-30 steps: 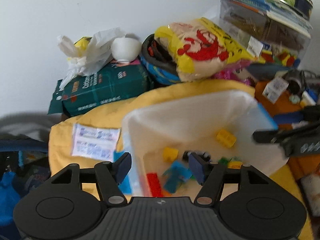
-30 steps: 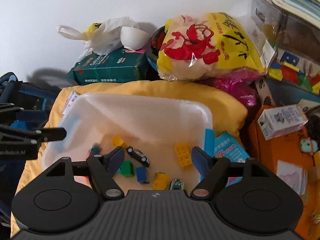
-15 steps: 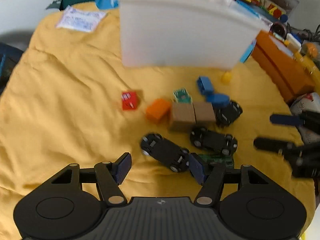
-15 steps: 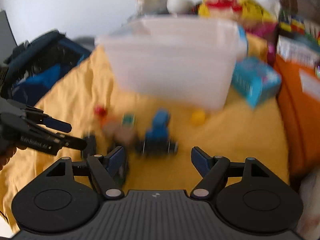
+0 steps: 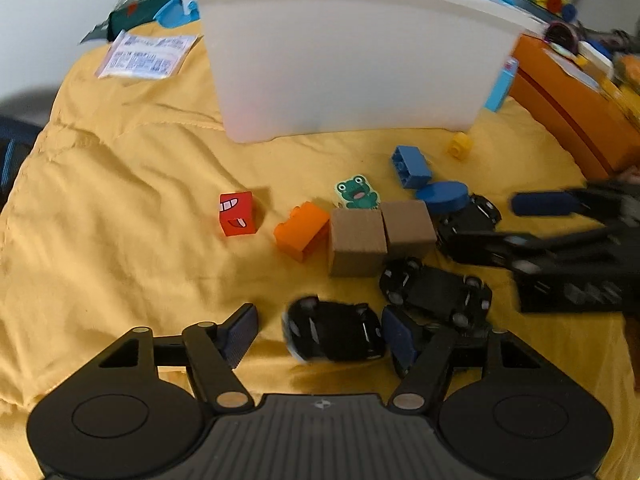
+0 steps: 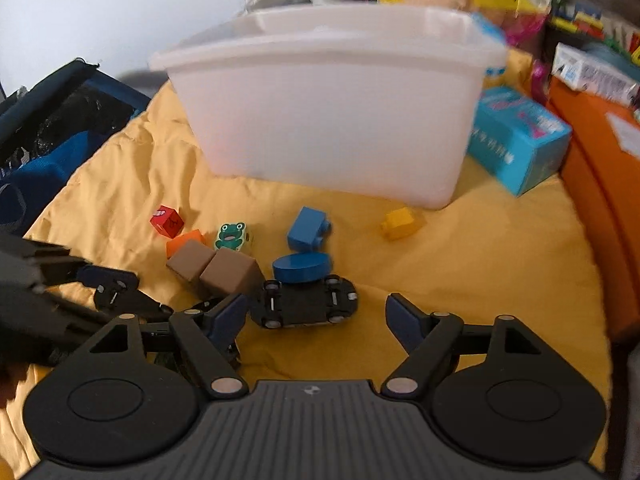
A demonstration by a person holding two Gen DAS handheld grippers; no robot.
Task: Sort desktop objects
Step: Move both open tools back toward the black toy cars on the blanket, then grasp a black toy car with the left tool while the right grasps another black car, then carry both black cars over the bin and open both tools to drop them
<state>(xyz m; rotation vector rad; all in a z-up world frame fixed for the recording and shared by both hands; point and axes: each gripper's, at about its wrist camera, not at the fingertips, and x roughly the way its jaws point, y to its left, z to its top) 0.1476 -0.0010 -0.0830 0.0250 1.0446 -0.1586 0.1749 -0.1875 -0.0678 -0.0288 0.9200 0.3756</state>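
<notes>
The left gripper (image 5: 318, 332) is tipping down over the yellow cloth (image 5: 120, 208) at the bottom of the left wrist picture. Its jaws are opening, and a black toy car lying upside down (image 5: 334, 334) is sitting between them. The blue pad on the right is just beside the car, but I cannot tell if it is touching.

The right gripper (image 6: 316, 316) is tipping down too, at the bottom of the right wrist picture. Its jaws are opening as well, and another upside-down black toy car (image 6: 306, 306) is lying just past its fingertips, nearer the left pad.

A flat blue oval disc (image 6: 302, 266) is leaning on that car. Two brown wooden cubes (image 5: 380, 234) are sitting side by side in the middle of the left wrist picture. An orange plastic brick (image 5: 302, 230) is touching the left cube. A small green frog block (image 5: 356, 194) is standing just behind the cubes. A red cube with a mouth drawn on it (image 5: 237, 213) is lying off to the left, alone. A blue plastic brick (image 5: 410, 166) and a little yellow brick (image 5: 460, 146) are resting near the big white plastic tub (image 5: 348, 60) at the top.

A teal cardboard box (image 6: 516, 136) is sitting at the right of the tub. An orange box (image 5: 576, 108) is filling the upper right edge. A white paper label (image 5: 146, 56) is lying at the upper left.
</notes>
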